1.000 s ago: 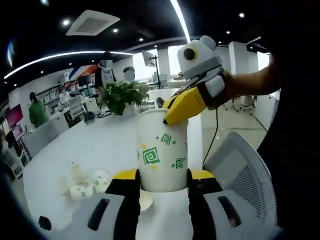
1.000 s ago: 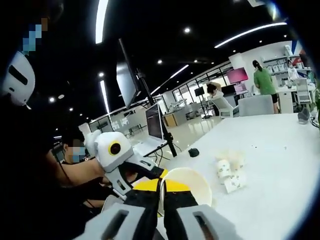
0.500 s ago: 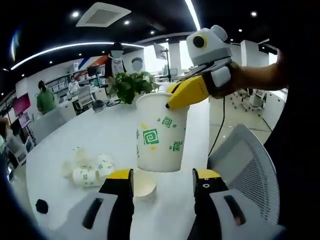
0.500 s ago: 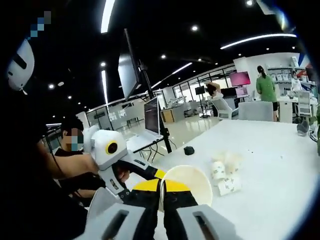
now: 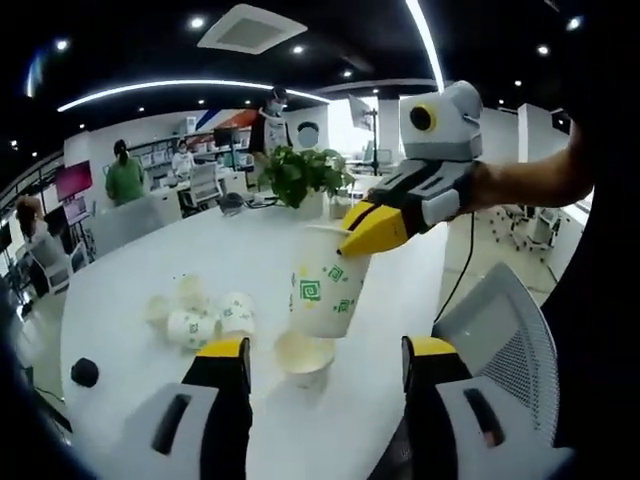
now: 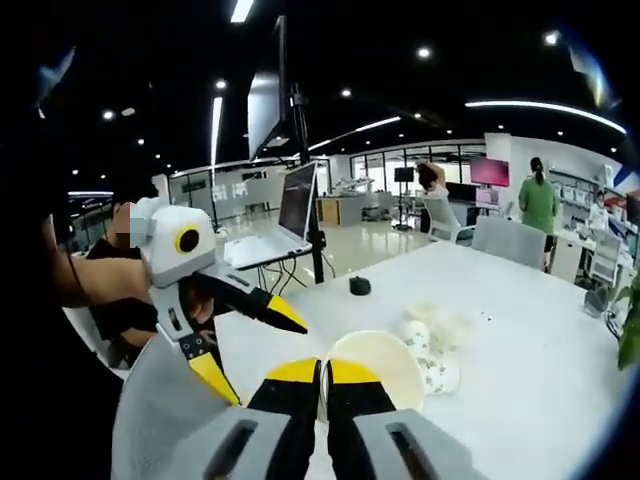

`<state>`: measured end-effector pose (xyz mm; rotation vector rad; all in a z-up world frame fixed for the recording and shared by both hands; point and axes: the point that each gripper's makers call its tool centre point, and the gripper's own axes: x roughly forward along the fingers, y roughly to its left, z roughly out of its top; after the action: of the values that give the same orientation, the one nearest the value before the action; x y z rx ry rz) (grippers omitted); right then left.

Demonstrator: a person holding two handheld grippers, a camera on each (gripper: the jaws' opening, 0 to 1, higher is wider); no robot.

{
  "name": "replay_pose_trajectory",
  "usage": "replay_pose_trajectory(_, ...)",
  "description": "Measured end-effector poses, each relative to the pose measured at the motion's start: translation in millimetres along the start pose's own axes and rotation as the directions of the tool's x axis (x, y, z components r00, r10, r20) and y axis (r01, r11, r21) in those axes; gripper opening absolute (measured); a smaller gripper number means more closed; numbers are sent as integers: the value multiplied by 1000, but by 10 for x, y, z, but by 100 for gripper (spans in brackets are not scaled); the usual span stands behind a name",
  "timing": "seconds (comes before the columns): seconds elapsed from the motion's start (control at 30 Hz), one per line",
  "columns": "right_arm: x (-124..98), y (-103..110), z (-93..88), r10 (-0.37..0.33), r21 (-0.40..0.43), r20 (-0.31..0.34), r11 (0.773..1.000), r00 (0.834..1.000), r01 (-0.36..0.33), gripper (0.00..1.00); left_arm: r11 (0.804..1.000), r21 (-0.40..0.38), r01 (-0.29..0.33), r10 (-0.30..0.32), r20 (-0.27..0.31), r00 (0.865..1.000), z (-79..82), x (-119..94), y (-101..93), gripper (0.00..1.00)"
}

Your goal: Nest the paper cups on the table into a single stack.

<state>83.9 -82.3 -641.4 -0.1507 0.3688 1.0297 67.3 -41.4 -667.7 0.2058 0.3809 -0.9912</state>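
Observation:
A white paper cup with green square prints [image 5: 322, 288] hangs tilted above the table, with my right gripper [image 5: 366, 229] shut on its rim. In the right gripper view that cup [image 6: 385, 365] shows its open mouth just beyond my right gripper [image 6: 322, 368]. A second cup [image 5: 302, 356] stands upright on the white table [image 5: 140, 270] right under the held one. My left gripper [image 5: 328, 346] is open, its jaws wide apart below the hanging cup. From the right gripper view the left gripper [image 6: 250, 345] is also open. Several more cups [image 5: 200, 315] lie in a pile to the left.
The cup pile [image 6: 430, 352] lies on the table [image 6: 520, 330] past the held cup. A small black object [image 5: 85, 372] sits near the table edge and a leafy plant [image 5: 305, 175] stands at the far side. A mesh chair [image 5: 500, 330] is beside the table. A laptop [image 6: 290, 215] stands behind.
My left gripper has let go of the printed cup and drawn back, its jaws now wide apart. The right gripper keeps the cup by its rim, tilted over the standing cup.

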Motion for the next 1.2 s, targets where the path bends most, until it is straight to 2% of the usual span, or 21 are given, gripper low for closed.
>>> replay_pose_trajectory(0.13,91,-36,-85,-13,-37,-37,999,999,11,0,1000,-17,-21,22,4,1000,-25,-21,25,64)
replay_pose_trajectory(0.4,267,-89,-264,-28,-35,-97,999,995,25,0,999,-37,-27,26,-2,1000,-91,-27,4,68)
replay_pose_trajectory(0.53,325,-144,-364,-50,-63,-131,997,990,42,0,998,-46,-34,35,1,999,-87,-32,5,70)
replay_pose_trajectory(0.9,539,-156,-616,-38,-110,-213,994,976,14,0,999,-41,-35,34,-24,999,-189,-60,-35,70)
replay_pose_trajectory(1.2,659,-111,-782,-18,-83,-244,997,970,-2,0,997,-62,-45,43,-33,999,-251,-102,-51,70)
